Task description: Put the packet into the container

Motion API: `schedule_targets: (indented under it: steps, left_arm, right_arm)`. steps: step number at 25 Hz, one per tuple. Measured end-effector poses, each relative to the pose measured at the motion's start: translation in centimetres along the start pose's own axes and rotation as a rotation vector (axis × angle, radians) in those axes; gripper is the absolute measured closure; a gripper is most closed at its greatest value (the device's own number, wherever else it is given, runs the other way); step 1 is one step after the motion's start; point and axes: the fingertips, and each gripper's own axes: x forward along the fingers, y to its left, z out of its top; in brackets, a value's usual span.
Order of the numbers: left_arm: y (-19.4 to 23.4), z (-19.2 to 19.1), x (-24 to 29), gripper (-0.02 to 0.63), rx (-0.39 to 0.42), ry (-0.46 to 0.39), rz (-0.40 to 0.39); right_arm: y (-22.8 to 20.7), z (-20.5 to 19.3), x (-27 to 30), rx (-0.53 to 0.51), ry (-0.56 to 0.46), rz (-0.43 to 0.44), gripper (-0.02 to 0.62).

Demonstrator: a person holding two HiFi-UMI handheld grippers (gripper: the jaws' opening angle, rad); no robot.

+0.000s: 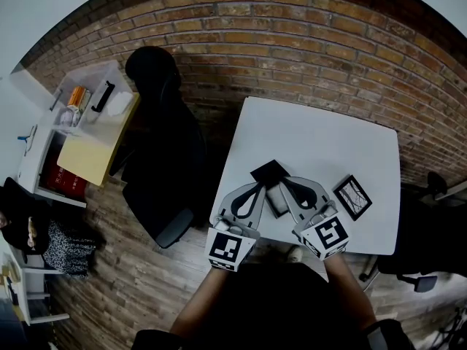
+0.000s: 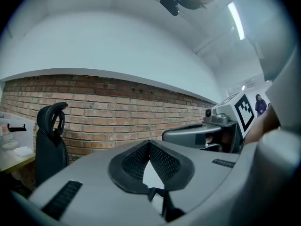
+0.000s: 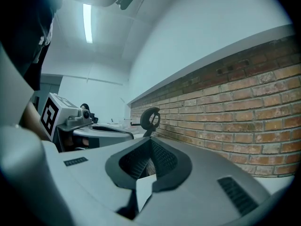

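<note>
In the head view a small pale packet (image 1: 277, 200) lies on the white table (image 1: 321, 141) between my two grippers. A flat black square (image 1: 269, 172) sits just beyond their tips. The container (image 1: 353, 197), a shallow black-rimmed tray, rests to the right of the right gripper. My left gripper (image 1: 263, 185) (image 2: 149, 143) points level, its pads meeting at the tips. My right gripper (image 1: 287, 182) (image 3: 150, 142) is also level and shut. A white sheet-like corner (image 3: 145, 188) shows in the gap behind its pads. Whether that corner is pinched I cannot tell.
A black office chair (image 1: 162, 159) stands left of the table. Further left a cabinet (image 1: 91, 133) holds small items. A brick wall (image 1: 306, 49) runs behind the table. Another dark chair (image 1: 427, 250) is at the right. The table's near edge is under my hands.
</note>
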Motion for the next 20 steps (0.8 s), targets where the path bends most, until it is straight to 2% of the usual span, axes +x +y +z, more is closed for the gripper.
schedule_targets:
  steps: [20]
  left_arm:
    - [0.08,-0.33,-0.02,0.598,-0.024,-0.007,0.027]
  right_arm:
    - [0.04,-0.19,-0.37,-0.002,0.0,0.009,0.591]
